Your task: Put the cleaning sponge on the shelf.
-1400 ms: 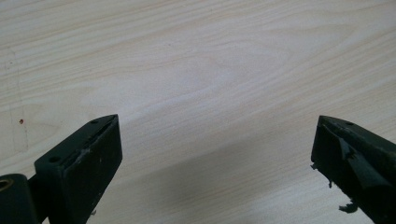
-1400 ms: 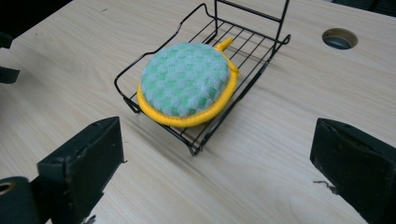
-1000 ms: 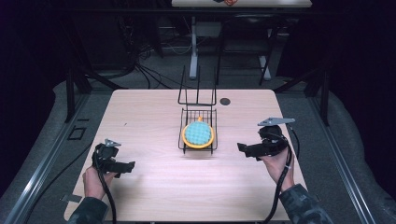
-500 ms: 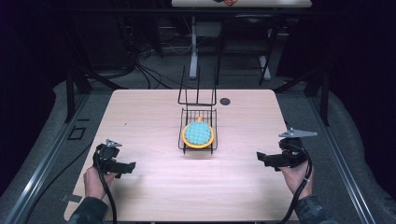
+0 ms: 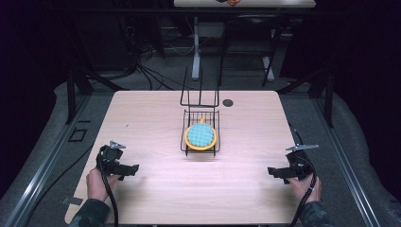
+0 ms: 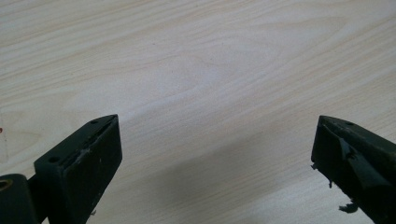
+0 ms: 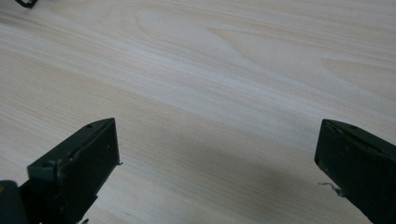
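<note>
Tools, left [image 5: 133, 167] and right [image 5: 273, 170], rest released near your bench [image 5: 142, 113] corners; grip the light, stiff rack [image 5: 201, 135] by its rim.

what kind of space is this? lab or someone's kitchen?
Likely a lab or data-collection room, not a kitchen: a bare wooden table under a fixed overhead camera, dark surroundings with stands and loose cables on the floor, and a lone wire rack as a prop.

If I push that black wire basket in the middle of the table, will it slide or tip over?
The wire basket looks low and wide, so it would probably slide. Its tall upright handle may make it tip if pushed high. The orange-rimmed blue disc inside might shift.
</note>
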`<state>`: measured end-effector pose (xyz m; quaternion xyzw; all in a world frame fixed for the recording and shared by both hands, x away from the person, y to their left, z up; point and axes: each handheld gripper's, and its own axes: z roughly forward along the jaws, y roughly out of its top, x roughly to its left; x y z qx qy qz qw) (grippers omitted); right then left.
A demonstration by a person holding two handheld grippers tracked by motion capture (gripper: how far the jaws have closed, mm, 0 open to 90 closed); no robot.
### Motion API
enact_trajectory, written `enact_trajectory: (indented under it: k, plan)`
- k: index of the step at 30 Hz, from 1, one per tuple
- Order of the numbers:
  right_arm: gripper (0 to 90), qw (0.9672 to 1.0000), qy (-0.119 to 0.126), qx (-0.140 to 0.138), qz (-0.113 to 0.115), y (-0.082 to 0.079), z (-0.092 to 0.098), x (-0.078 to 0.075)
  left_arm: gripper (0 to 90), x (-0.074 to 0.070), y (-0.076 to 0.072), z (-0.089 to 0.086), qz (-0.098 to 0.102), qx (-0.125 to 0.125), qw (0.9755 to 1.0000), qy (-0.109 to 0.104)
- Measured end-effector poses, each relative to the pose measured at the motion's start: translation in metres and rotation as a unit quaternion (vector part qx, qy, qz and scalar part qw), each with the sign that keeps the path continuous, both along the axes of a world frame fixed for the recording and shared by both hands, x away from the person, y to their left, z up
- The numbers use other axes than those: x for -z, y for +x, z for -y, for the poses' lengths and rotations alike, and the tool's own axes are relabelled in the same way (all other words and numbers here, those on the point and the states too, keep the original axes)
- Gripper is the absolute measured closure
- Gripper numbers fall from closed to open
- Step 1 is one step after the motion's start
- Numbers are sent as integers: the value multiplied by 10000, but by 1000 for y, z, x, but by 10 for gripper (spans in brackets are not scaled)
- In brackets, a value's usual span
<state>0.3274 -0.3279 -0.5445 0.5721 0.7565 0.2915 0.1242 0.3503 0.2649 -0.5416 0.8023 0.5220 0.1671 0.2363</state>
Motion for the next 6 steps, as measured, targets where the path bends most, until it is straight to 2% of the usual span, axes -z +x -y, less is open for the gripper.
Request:
enact_trajectory:
  k: [3, 6]
  plan:
    - [0, 10000, 22, 34, -43, 1, 3, 0, 18, 0, 0, 0, -3, 4, 10000, 6]
    - [0, 10000, 37, 10, 13, 0, 3, -2, 18, -1, -1, 1, 18, -3, 10000, -9]
